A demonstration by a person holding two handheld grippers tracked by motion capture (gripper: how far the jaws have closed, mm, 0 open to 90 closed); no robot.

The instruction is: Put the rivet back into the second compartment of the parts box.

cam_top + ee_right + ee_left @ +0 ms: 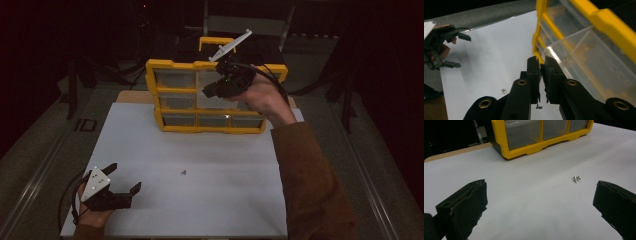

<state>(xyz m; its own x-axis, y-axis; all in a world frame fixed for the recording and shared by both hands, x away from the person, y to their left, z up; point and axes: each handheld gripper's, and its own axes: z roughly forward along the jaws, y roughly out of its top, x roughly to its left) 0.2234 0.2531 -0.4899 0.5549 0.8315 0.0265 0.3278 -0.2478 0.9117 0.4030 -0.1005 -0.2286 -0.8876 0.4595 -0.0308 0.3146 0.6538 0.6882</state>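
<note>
While right claw [207, 92] pinches shut at yellow organizer [170, 65], left claw [122, 179] gapes

Looking like a workshop or lab bench set up for recording. A white table [200, 150] is standing on grey carpet-like flooring, with a wooden top [132, 96] showing under its far edge. A yellow parts organiser [210, 97] with clear drawers is sitting at the back, the sort used for small hardware; one tiny metal fastener [576, 178] is lying loose on the white surface. Surroundings are staying dark. Stands and cables are possibly standing behind, though the gloom is making that hard to confirm.
</note>
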